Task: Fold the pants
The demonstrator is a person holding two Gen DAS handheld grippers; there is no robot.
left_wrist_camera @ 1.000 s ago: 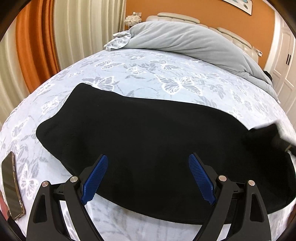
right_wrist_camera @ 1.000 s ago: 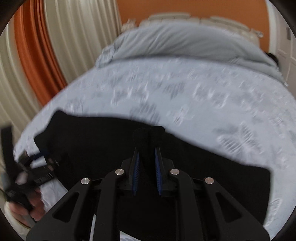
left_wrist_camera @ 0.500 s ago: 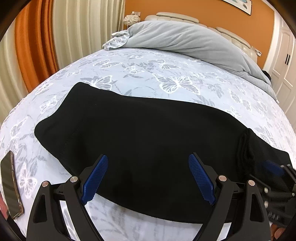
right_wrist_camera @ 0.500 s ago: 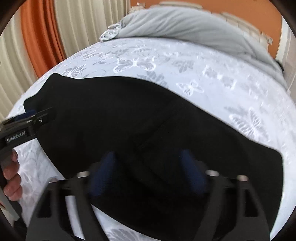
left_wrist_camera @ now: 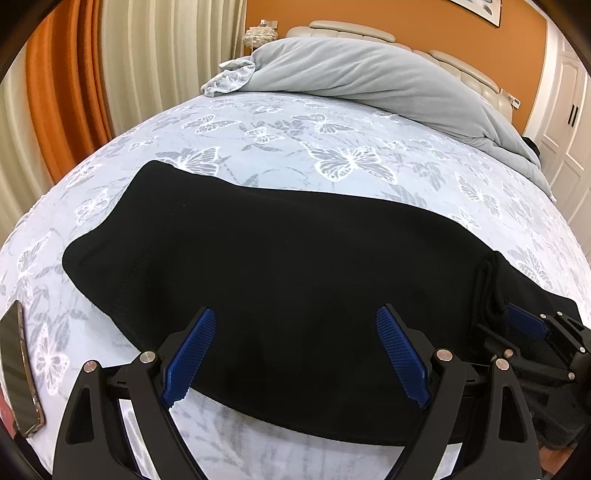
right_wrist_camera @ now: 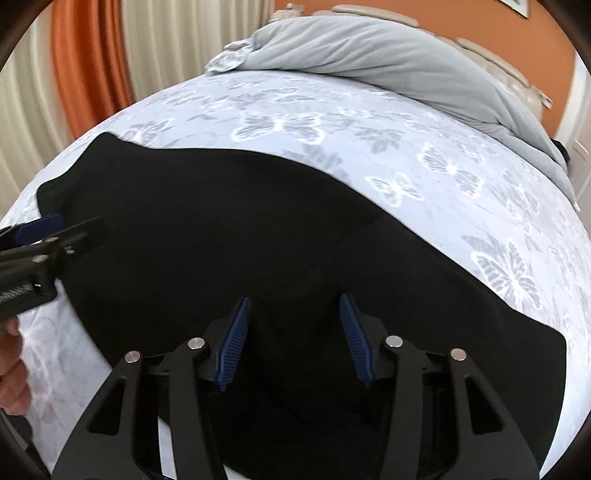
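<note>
A butterfly-print bed (left_wrist_camera: 280, 147) fills the room; behind it stand a cream headboard (left_wrist_camera: 351, 35), orange wall (left_wrist_camera: 424, 22), and striped curtains (left_wrist_camera: 110, 74).

No text, label, brand or number can be read in either view. The black pants (left_wrist_camera: 295, 266) and the butterfly-print bed sheet (left_wrist_camera: 332, 136) carry no writing that shows. The left gripper (right_wrist_camera: 55, 240) may have some marking on its body, but it is too blurred to read.
</note>
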